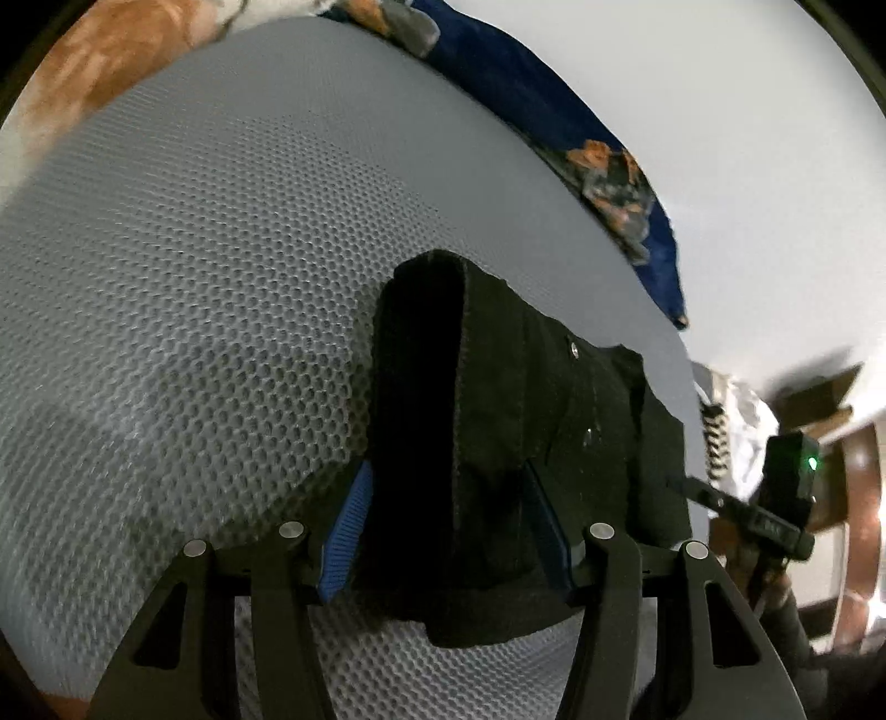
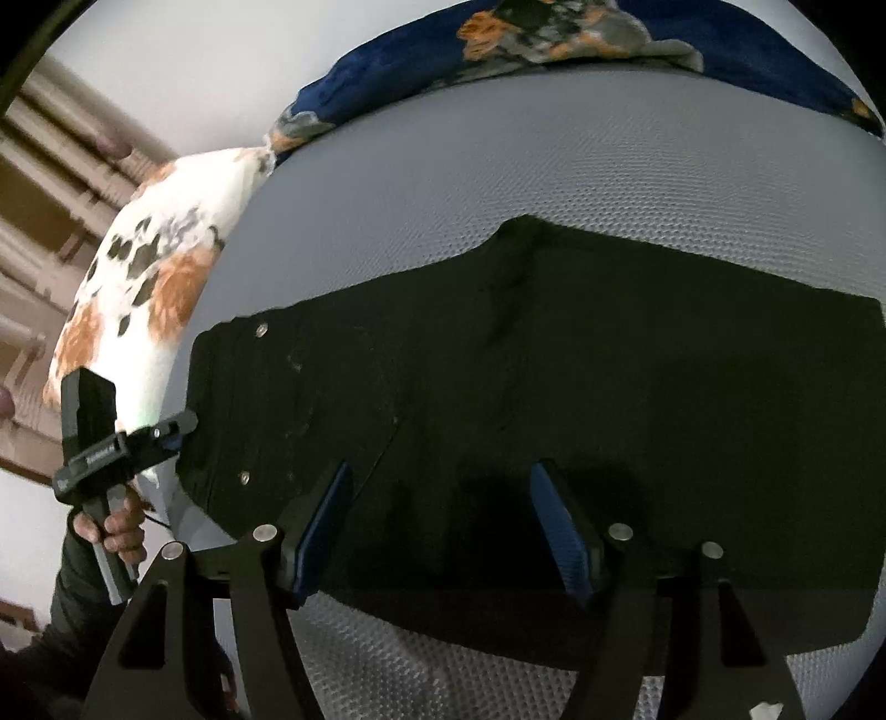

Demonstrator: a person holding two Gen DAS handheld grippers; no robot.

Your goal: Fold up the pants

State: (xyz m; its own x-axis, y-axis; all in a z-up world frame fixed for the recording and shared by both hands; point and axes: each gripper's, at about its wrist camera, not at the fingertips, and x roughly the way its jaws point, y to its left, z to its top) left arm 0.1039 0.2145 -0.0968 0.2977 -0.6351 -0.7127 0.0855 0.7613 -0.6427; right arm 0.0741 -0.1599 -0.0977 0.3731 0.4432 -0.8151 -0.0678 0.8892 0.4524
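Black pants point(image 2: 498, 399) lie flat on a grey mesh mattress point(image 2: 498, 166), waistband with metal rivets toward the left. My right gripper point(image 2: 440, 498) is open, its blue-padded fingers point(image 2: 326, 515) spread just above the pants' near edge. In the left wrist view a folded end of the pants point(image 1: 487, 443) lies between the blue pads point(image 1: 351, 515) of my left gripper point(image 1: 448, 498), which stands wide and does not pinch the cloth. The left gripper also shows in the right wrist view point(image 2: 177, 429) at the waistband edge. The other gripper's body shows at the right of the left wrist view point(image 1: 775, 498).
A dark blue floral blanket point(image 2: 554, 50) runs along the mattress's far edge. A white and orange floral pillow point(image 2: 155, 266) lies at the far left. A white wall is behind. Wooden furniture point(image 1: 864, 498) stands beside the bed.
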